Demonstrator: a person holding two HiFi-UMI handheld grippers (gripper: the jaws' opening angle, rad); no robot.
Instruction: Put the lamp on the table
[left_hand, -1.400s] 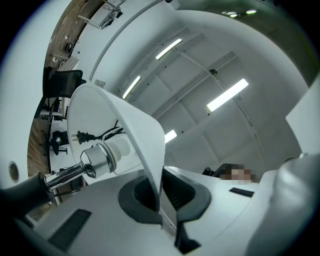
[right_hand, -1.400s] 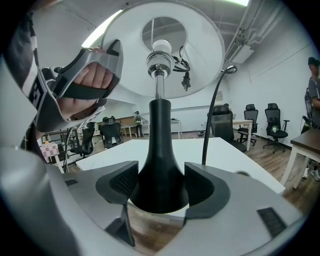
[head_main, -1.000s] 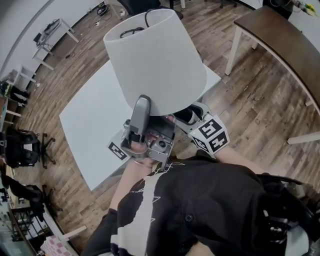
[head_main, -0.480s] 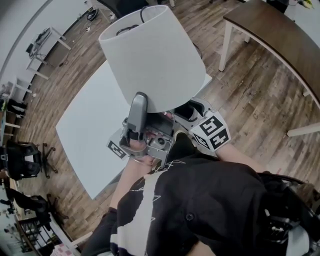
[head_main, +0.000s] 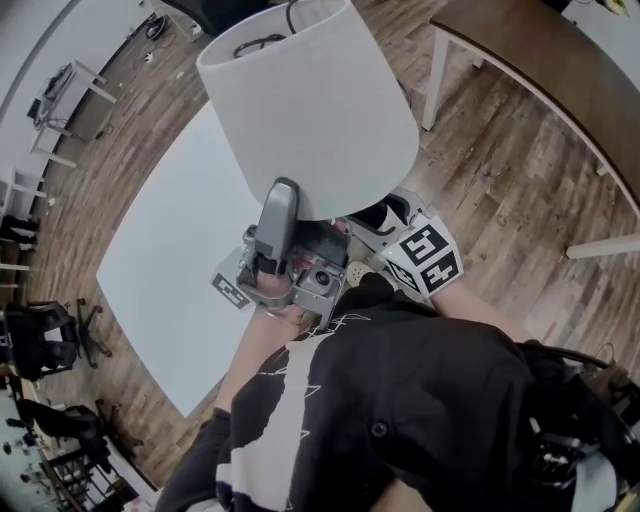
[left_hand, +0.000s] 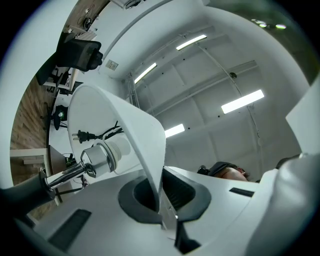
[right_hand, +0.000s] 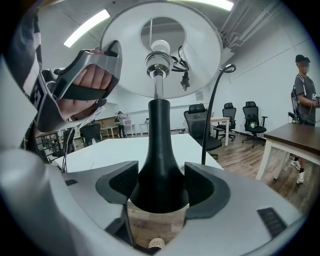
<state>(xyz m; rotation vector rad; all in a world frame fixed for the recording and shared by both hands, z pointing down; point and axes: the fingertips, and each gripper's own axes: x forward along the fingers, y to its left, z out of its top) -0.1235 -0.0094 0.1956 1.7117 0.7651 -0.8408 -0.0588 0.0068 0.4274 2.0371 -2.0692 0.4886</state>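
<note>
I carry a lamp with a white cone shade (head_main: 310, 110) in the air, above the near corner of the white table (head_main: 170, 250). My left gripper (head_main: 283, 203) is shut on the shade's lower rim; in the left gripper view the thin shade wall (left_hand: 150, 150) runs down between the pads of my left gripper (left_hand: 160, 192), with the chrome socket (left_hand: 97, 159) inside. My right gripper (head_main: 375, 228) sits under the shade. In the right gripper view the lamp's black flared base (right_hand: 160, 175) is clamped by my right gripper (right_hand: 161, 189), with the stem rising to the bulb (right_hand: 160, 47).
A brown table with white legs (head_main: 530, 70) stands at the upper right on the wood floor. Black office chairs (head_main: 40, 340) stand at the left and beyond the white table (right_hand: 202, 122). A person (right_hand: 303, 95) stands at the far right. The lamp's black cord (right_hand: 212, 110) hangs beside the stem.
Both grippers and the lamp have moved forward together toward the white table, which now lies closer beneath them. Both grips are unchanged.
</note>
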